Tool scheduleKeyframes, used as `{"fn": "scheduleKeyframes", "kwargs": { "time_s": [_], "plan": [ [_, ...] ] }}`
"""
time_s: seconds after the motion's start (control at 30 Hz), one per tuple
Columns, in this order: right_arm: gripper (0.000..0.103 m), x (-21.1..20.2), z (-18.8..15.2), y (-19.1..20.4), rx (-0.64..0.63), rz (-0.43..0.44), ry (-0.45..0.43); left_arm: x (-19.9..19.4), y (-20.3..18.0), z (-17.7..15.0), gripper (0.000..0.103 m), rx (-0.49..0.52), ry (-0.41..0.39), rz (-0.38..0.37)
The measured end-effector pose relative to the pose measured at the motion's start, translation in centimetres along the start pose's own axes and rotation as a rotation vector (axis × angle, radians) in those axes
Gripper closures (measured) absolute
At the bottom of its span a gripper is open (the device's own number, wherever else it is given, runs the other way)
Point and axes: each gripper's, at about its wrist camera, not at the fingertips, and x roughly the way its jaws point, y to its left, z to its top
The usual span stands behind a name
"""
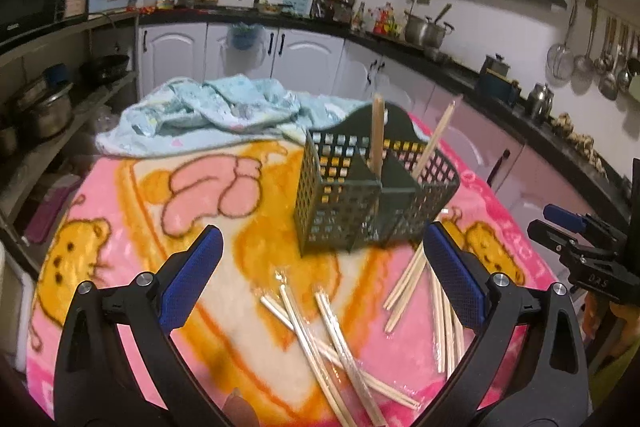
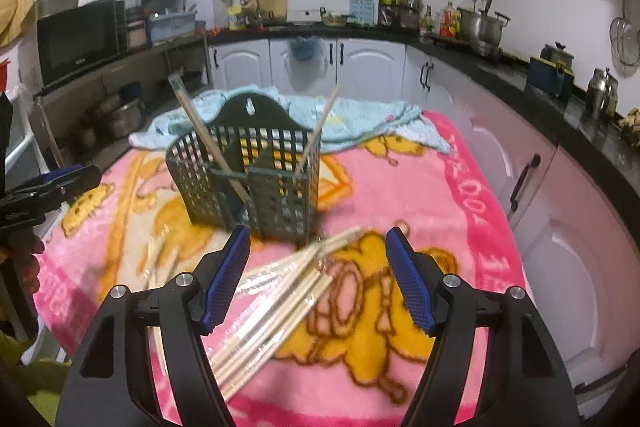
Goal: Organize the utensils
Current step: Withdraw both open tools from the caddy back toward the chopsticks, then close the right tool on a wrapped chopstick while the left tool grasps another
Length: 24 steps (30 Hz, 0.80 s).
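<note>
A dark green perforated utensil basket stands on a pink cartoon blanket, with two wooden sticks leaning in its compartments. Several wrapped and bare chopsticks lie loose in front of it. My left gripper is open above the loose chopsticks, nothing between its blue pads. My right gripper is also open, hovering over a bundle of chopsticks without touching them. The right gripper shows at the right edge of the left wrist view.
A crumpled light blue cloth lies behind the basket. White kitchen cabinets and a black counter with pots and jars ring the table. Shelves with pans stand at left.
</note>
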Motion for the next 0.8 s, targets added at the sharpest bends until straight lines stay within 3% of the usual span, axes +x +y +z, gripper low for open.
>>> {"fn": "scheduleKeyframes", "kwargs": {
  "time_s": [0.57, 0.8],
  "plan": [
    [0.036, 6.2, -2.4, 0.6, -0.023, 0.006, 0.115, 4.9, 0.4, -2.9, 0.011, 0.016, 0.14, -0.011],
    [0.05, 10.3, -1.9, 0.6, 0.032, 0.038, 0.185, 7.4, 2.1, -3.2, 0.04, -0.079, 0.221, -0.065]
  ]
}}
